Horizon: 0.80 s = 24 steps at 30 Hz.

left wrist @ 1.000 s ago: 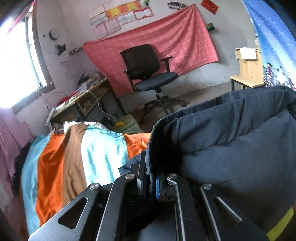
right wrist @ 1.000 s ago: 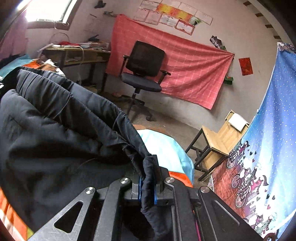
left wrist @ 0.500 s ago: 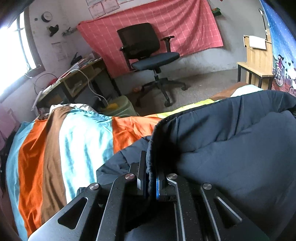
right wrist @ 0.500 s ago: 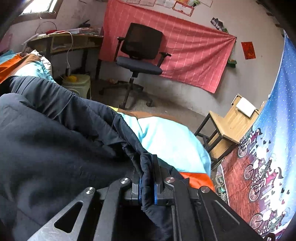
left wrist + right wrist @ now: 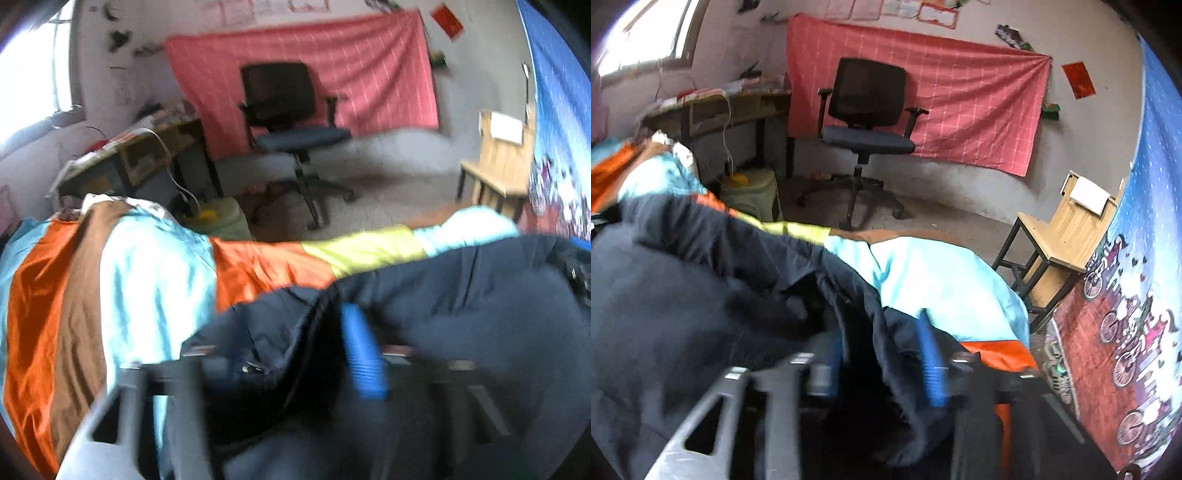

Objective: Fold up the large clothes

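Dark jacket [image 5: 461,295] down on the striped bed [image 5: 122,280]

My left gripper [image 5: 332,354] and right gripper [image 5: 882,354] have their jaws spread, fabric loose between; I judge pulling back could snag the hem and undo the fold.

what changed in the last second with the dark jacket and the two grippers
Both grippers let go: the left gripper and right gripper, each clamped on an edge of the dark navy padded jacket a second ago, now stand open with fabric loose between the blue finger pads. The jacket came down from its raised hold onto the striped orange, brown and light-blue bedspread. The black office chair stayed put.
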Each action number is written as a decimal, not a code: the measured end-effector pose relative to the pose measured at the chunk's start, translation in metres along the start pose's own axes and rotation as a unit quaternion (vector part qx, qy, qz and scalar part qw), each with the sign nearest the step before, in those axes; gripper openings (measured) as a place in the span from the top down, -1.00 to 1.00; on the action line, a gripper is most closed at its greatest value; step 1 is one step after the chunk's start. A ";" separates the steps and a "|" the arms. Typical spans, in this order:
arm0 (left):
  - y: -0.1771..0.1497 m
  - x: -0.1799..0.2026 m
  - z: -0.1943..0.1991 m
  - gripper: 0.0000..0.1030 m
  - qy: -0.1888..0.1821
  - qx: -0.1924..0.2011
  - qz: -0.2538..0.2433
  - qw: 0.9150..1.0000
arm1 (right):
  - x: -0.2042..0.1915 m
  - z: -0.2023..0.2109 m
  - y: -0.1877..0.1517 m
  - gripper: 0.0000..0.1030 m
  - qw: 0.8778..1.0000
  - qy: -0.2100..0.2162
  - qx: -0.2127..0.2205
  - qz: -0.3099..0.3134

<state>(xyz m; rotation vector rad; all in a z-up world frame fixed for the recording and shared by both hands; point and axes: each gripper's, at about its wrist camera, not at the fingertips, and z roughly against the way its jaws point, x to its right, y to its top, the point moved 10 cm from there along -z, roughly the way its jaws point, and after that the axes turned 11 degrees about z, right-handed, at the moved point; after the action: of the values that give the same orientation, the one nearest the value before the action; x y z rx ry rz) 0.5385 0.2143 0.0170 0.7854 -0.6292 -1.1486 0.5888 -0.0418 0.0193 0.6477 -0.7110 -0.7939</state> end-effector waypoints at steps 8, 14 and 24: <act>0.017 0.000 0.056 -0.44 -0.046 0.037 0.042 0.997 | 0.005 0.049 0.009 -0.63 0.996 0.052 0.058 -0.052; -0.032 0.045 0.082 -0.54 -0.105 0.005 0.010 0.994 | -0.037 0.078 -0.011 -0.69 0.989 0.124 0.066 -0.033; -0.054 0.061 0.040 -0.80 -0.081 -0.019 0.010 0.996 | -0.065 0.037 -0.015 -0.69 0.987 0.152 0.039 -0.036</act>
<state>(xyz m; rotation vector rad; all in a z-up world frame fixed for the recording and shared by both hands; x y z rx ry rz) 0.4954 0.1362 -0.0010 0.6553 -0.7465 -1.2111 0.5214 -0.0061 0.0101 0.8485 -0.4434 -0.7157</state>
